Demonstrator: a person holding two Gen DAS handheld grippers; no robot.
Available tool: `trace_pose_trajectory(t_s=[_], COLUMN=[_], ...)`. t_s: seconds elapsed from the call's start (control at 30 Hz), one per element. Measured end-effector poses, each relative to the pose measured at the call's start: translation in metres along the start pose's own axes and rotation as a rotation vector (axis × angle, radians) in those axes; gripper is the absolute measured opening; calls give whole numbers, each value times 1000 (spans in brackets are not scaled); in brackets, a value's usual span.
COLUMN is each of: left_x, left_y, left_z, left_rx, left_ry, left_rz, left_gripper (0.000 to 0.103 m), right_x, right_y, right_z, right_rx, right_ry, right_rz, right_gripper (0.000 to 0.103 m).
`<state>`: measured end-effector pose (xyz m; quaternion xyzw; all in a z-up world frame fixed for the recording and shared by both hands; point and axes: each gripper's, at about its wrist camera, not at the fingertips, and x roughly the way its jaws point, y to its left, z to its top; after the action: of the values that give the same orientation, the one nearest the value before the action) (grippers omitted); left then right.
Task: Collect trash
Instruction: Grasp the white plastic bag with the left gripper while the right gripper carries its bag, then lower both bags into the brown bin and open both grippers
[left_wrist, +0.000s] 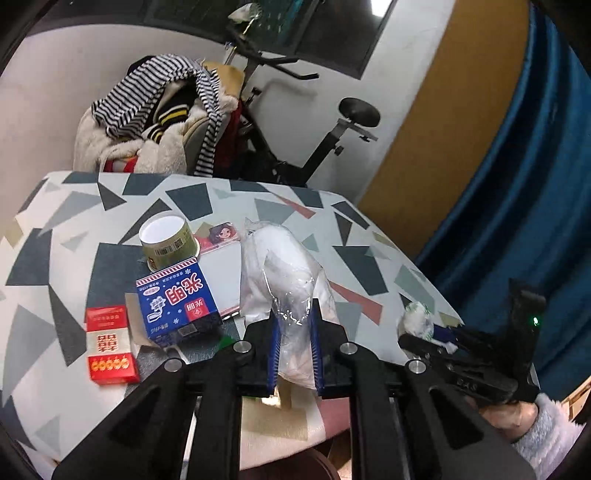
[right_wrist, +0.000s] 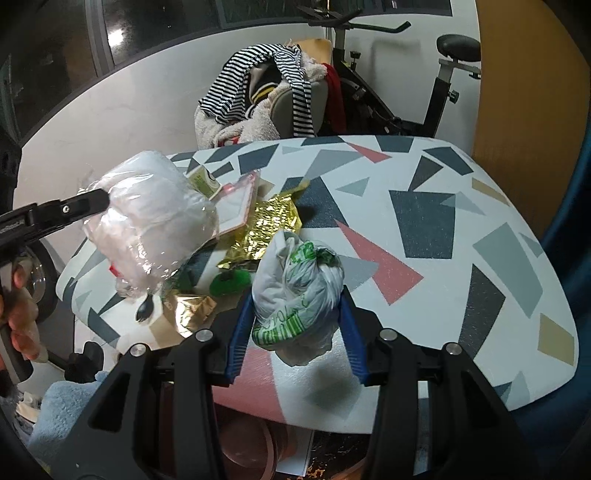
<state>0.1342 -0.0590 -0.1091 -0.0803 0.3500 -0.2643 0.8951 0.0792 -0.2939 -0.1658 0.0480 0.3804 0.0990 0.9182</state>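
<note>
clear plastic bag (left_wrist: 284, 280) in left gripper (left_wrist: 295, 343), knotted bag (right_wrist: 299, 291) in right gripper (right_wrist: 295, 328).

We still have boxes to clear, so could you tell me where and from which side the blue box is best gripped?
Grip the blue box across its two long side faces, coming down from above. It lies flat with its broad printed face up, and the red box and the green cup crowd its ends. Both claws are full now, so one must first unload.
</note>
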Motion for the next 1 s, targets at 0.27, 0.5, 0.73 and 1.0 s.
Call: trace_pose_trajectory(t_s=[0.27,0.5,0.73,1.0], left_x=[-51,-73,-49,1], left_y=[-13,-10,-1,9], left_z=[-44,-113,-182,-228], left_rx=[81,105,102,133], left_ry=[19,100,256,383], left_rz=[5,2,-41,55], left_gripper=[14,14,14,14], right_x=[-25,-27,-8,15], right_y=[23,54,74,85], right_z=[-15,-53,-101,-140], right_rx=[-35,-73,-36,-42], right_ry=[-15,20,98,156], right_rz=[29,58,117,121], right_gripper=[46,46,46,46])
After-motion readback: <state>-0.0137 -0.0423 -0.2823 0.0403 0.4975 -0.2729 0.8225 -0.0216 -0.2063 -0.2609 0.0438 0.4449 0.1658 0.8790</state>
